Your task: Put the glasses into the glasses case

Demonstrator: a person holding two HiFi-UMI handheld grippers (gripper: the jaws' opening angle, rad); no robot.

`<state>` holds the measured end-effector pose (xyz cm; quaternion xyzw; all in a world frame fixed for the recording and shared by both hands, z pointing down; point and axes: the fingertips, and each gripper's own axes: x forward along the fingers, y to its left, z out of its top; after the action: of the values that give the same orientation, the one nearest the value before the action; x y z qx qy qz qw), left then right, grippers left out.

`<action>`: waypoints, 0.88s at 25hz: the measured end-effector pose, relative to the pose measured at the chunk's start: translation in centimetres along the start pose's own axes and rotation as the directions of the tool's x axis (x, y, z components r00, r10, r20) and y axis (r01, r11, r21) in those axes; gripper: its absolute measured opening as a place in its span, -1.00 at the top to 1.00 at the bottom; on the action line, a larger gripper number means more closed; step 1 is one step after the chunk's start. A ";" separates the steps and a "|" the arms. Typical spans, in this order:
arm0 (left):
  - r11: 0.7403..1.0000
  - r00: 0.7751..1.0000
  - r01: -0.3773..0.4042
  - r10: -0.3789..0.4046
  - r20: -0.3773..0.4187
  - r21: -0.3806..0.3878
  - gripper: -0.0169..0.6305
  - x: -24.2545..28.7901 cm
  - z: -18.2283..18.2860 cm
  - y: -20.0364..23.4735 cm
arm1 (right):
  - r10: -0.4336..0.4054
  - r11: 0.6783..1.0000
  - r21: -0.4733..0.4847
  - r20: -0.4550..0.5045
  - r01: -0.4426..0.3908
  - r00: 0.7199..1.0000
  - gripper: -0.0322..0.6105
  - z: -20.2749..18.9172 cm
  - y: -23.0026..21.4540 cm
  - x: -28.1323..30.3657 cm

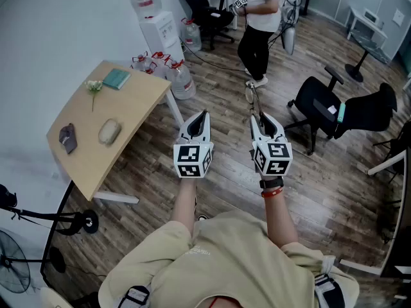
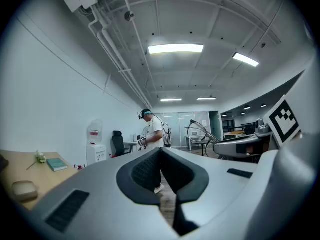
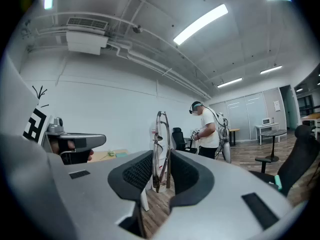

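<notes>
Folded thin-rimmed glasses (image 3: 161, 149) stand upright between the pads of my right gripper (image 3: 161, 159), which is shut on them. In the head view the glasses (image 1: 251, 97) stick out past the right gripper (image 1: 258, 118), held level over the wooden floor. My left gripper (image 1: 202, 115) is beside it to the left, shut with nothing in it; its fingertips (image 2: 159, 153) meet. The beige oval glasses case (image 1: 110, 131) lies closed on the wooden table (image 1: 138, 101) at the left, well away from both grippers. The case (image 2: 24, 189) also shows low left in the left gripper view.
A dark pouch (image 1: 67, 138), a teal book (image 1: 116, 78) and a small flower (image 1: 94, 87) share the table. Behind it are a water dispenser (image 1: 159, 27) and water bottles (image 1: 182, 79). Black office chairs (image 1: 347, 111) stand at the right. A person (image 1: 262, 18) stands at the back.
</notes>
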<state>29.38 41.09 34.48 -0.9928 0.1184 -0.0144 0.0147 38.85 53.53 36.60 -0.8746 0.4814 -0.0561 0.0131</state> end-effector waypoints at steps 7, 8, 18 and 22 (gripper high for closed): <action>0.999 0.999 -0.036 0.036 -0.004 -0.002 0.88 0.8 -0.3 -1.7 | 0.053 0.999 0.009 -0.007 -0.053 0.999 0.55 -0.4 -1.6 0.5; 0.999 0.999 -0.051 0.051 -0.004 -0.009 0.88 0.8 -0.5 -1.6 | 0.071 0.997 0.012 -0.012 -0.071 0.997 0.55 -0.7 -1.5 0.8; 0.956 0.956 -0.292 0.290 -0.052 -0.030 0.88 -3.9 -4.5 3.3 | 0.344 0.938 0.068 -0.071 -0.340 0.936 0.54 -4.6 6.9 4.7; 0.923 0.922 -0.384 0.382 -0.064 -0.033 0.88 -6.2 -5.7 7.9 | 0.445 0.895 0.068 -0.089 -0.440 0.891 0.54 -5.7 12.5 7.6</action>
<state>21.31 34.72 39.79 -0.9498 0.3107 -0.0366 -0.0086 31.78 40.60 41.96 -0.7375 0.6664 -0.1073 0.0210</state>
